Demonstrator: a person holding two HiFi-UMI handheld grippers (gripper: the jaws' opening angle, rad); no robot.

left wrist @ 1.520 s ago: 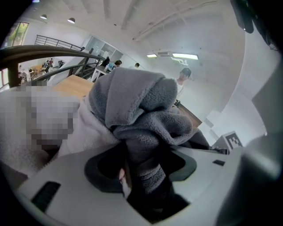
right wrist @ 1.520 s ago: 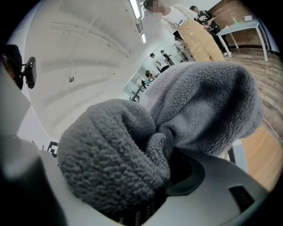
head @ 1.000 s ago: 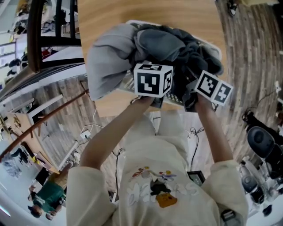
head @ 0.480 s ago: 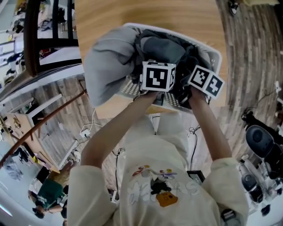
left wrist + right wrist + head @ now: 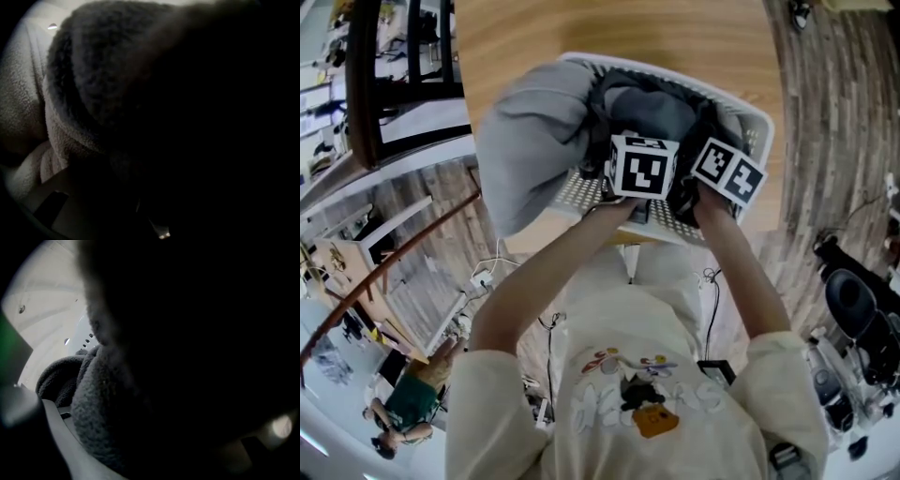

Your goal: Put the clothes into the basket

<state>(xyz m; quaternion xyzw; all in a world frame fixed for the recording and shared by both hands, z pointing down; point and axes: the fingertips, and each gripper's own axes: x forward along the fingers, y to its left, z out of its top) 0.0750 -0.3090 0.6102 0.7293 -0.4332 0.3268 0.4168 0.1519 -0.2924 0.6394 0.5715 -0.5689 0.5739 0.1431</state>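
Apparently right gripper [image 5: 727,172] clamps dark fleece [image 5: 656,99] in basket [image 5: 577,192]; left gripper [image 5: 644,169] jaws just closing round it.

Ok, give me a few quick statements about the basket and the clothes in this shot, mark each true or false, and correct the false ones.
1. The basket stands on a wooden table. True.
2. The basket is black. False: it is white, with perforated walls.
3. A light grey garment hangs out over the basket's side. True: it spills over the side at the left of the head view.
4. The basket holds nothing. False: darker grey clothes are piled inside it.
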